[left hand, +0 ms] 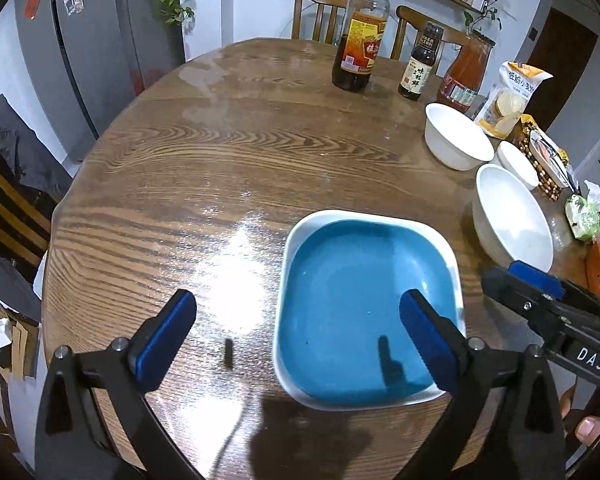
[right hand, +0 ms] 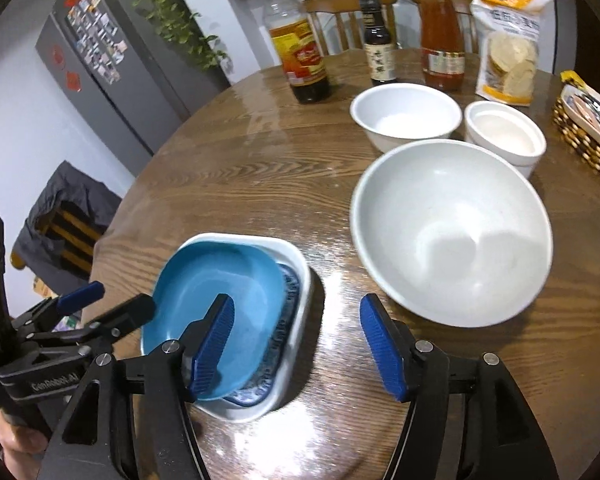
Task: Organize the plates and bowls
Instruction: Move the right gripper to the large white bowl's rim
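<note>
Right wrist view: your right gripper and left gripper gape empty over the stacked square blue plate; take the large white bowl near the table's right edge next.

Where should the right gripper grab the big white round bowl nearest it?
Take the big white bowl by its thin rim on the near side, facing the right gripper, one finger inside and one outside. It stands upright and empty, its body looks too wide for the open jaws, and two smaller white bowls crowd its far side.
</note>
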The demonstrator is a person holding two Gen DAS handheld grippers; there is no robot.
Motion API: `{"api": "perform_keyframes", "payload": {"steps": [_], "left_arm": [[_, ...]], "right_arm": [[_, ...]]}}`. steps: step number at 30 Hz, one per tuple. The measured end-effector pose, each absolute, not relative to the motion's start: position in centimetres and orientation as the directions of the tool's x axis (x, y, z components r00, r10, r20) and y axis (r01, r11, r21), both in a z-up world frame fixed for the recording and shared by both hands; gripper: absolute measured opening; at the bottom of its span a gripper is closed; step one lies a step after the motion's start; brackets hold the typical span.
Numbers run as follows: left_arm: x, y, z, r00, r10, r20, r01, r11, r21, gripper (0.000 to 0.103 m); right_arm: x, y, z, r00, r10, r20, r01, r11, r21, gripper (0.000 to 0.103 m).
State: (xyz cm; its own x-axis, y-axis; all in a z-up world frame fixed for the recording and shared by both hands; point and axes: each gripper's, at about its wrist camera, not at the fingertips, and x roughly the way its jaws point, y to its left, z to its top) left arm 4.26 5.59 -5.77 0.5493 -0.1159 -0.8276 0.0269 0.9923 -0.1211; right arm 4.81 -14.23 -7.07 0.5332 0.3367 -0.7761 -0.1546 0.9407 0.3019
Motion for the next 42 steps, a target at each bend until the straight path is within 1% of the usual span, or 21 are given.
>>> {"api": "perform_keyframes", "payload": {"steps": [10, 17, 28, 35, 42], "left_arm": [[5.1, 2.7, -5.0, 0.543, -0.121, -0.831, 0.050, 0.992, -0.112, 0.102], [5.3, -0.2, -2.9, 0.587, -0.132, -0.799, 0.073, 0.991, -0.110, 0.102], [6.5, -6.5, -2.4, 0.580, -0.155, -0.799, 0.143, 0.986, -0.088, 0.102], [8.7, -10.2, -3.2, 0.576, -0.136, -0.806, 0.160, 0.986, -0.051, 0.102], [11.1, -11.8, -5.1, 0.558, -0.059, -0.828, 0.127, 0.992, 0.014, 0.101]], "right_arm": [[3.9, -17.5, -6.1, 0.553, 0.358, -0.752, -0.138, 0.930, 0.341, 0.067], [4.0, -21.1, -5.6, 0.566, 0.357, -0.743, -0.109, 0.926, 0.362, 0.067], [4.9, -26.5, -6.4, 0.557, 0.336, -0.759, -0.052, 0.927, 0.372, 0.067], [6.2, -28.6, -7.1, 0.542, 0.338, -0.769, -0.050, 0.927, 0.373, 0.067], [8.2, -29.3, -8.1, 0.516, 0.351, -0.781, -0.059, 0.924, 0.377, 0.067]]}}
